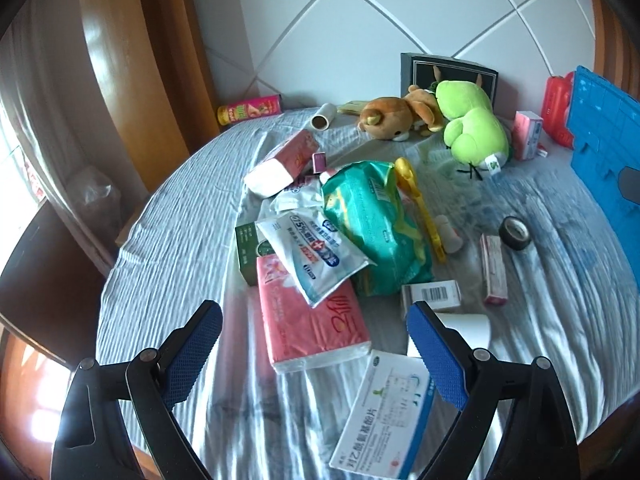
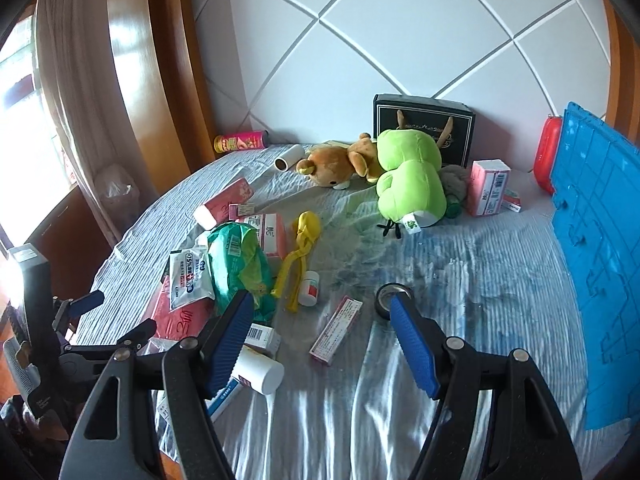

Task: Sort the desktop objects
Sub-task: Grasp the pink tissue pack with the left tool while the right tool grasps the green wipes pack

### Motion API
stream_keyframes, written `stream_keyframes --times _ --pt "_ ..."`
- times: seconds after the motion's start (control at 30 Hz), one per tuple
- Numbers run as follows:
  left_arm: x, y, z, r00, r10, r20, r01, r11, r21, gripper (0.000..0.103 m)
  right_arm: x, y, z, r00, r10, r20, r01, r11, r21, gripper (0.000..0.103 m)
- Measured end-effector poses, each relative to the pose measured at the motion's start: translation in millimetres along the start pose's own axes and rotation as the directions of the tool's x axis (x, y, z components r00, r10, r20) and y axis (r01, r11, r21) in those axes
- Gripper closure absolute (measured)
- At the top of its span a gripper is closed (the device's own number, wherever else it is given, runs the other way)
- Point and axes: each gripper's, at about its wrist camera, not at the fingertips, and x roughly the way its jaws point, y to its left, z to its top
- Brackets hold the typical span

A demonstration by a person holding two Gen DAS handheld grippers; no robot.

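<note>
left wrist view: left tool hangs over the near edge of the counter, jaws spread wide, nothing between the blue pads. pink tissue pack lies just ahead of it, at 12 o'clock from the tool. wipes pouch rests on the pack's far end, teal bag touching it on the 3 o'clock side. yellow clip runs along the bag's right edge. barcode box sits just beyond the right pad; white medicine box lies below, at 5 o'clock from the tissue pack. black tape roll at 2 o'clock, slim pink box just beside it. far back: brown plush touching green plush, black gift box behind both, chips can at 11 o'clock by the wall. blue crate stands at the right edge.

right wrist view: right tool also wide open, holding nothing, above the striped cloth. tape roll is touching or just behind its right pad tip, cannot tell which. slim pink box lies between the pads, further out. white bottle on its side by the left pad. small pill bottle beside the yellow clip. left tool shows at 9 o'clock.
</note>
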Motion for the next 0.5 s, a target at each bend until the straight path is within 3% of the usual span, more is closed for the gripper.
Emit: stream_keyframes --times 0.2,0.33,0.5 --pt "39.3 10.6 -4.8 0.997 -0.026 -0.067 0.023 0.998 -0.054 0.008 32.1 18.0 2.5 0.998 0.016 -0.056 -0.020 0.998 -0.066 0.033" --pt "59.7 16.2 -9.9 0.995 0.003 -0.100 -0.013 0.995 -0.100 0.008 67.1 32.3 6.8 0.992 0.088 -0.092 -0.099 0.988 -0.122 0.033" --pt "85.1 24.5 -12.3 0.988 0.025 -0.154 -0.050 0.986 -0.161 0.008 121.2 69.7 13.0 0.969 0.185 -0.164 -0.219 0.949 -0.226 0.033"
